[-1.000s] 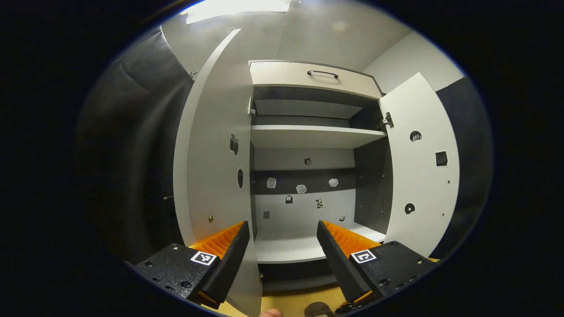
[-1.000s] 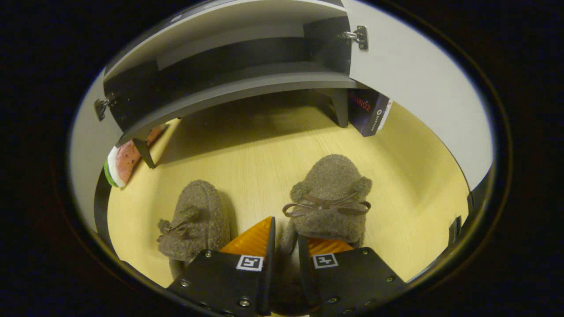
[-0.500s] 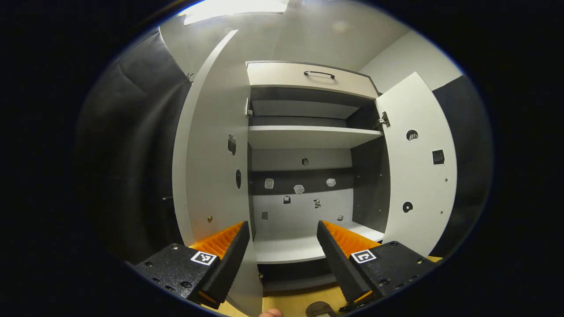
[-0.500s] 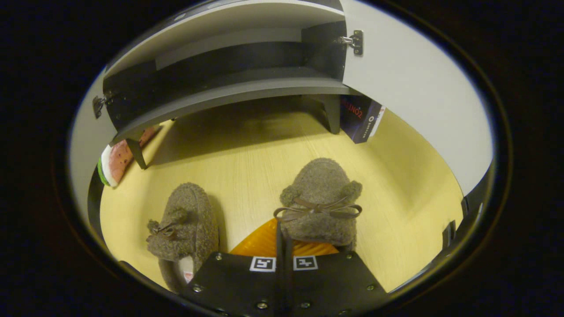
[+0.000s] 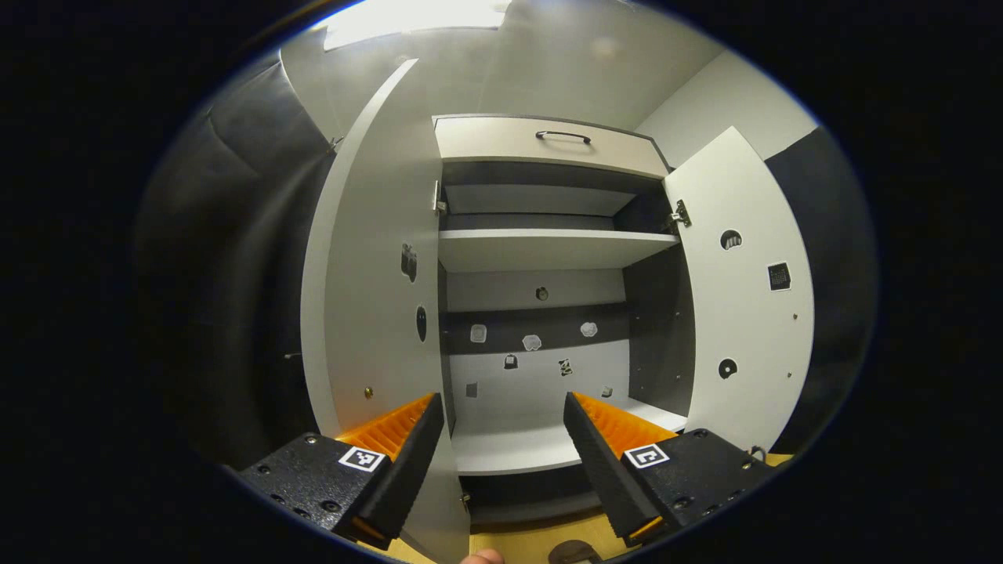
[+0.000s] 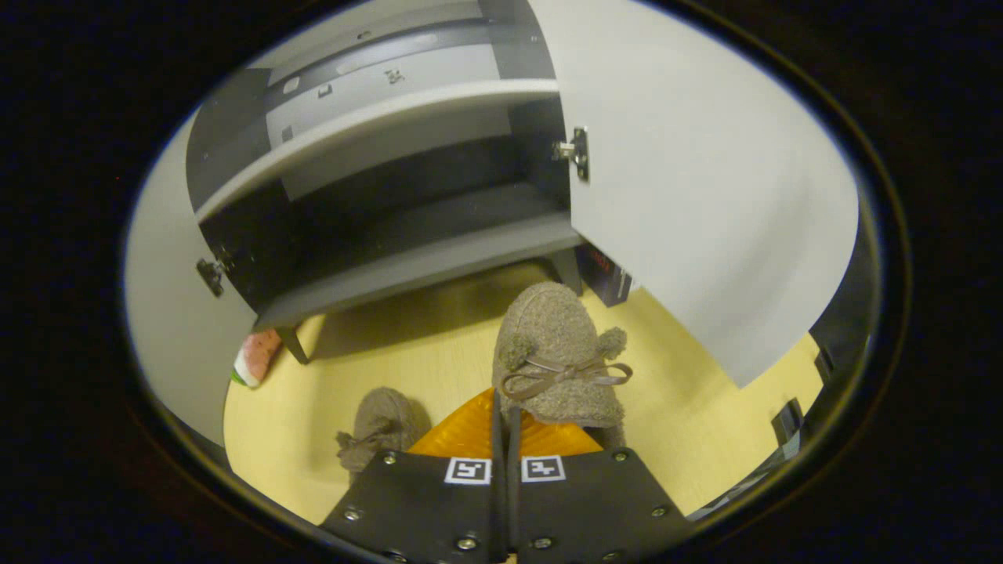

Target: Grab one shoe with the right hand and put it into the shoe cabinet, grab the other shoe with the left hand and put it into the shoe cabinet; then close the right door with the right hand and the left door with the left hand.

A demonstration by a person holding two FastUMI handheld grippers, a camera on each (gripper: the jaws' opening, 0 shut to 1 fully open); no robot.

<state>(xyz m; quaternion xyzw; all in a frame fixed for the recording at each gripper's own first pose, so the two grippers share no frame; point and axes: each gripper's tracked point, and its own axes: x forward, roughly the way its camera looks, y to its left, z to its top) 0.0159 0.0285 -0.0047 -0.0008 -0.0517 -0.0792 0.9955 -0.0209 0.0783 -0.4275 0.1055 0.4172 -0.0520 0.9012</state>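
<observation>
Since the earlier frames the right hand-held gripper (image 6: 504,439) had closed on the heel of one shoe (image 6: 556,356) and lifted it off the yellow floor (image 6: 689,415), so the shoe cabinet (image 6: 415,258) sat larger and more central in the right gripper view, its dark lower compartment opening just ahead of the raised toe. Its fingers were pressed almost together with the fuzzy brown heel pinched between them. The other shoe (image 6: 382,427) lay on the floor to the left, untouched. The left hand-held gripper (image 5: 501,454) had barely shifted; its jaws stood wide apart and held nothing, pointing at the cabinet's pale shelves. Both the left door (image 5: 376,298) and the right door (image 5: 748,298) stood fully open. By this showing the task was at an early stage: the first shoe was gripped and airborne but not yet placed, while the second shoe and both doors remained to be dealt with.
</observation>
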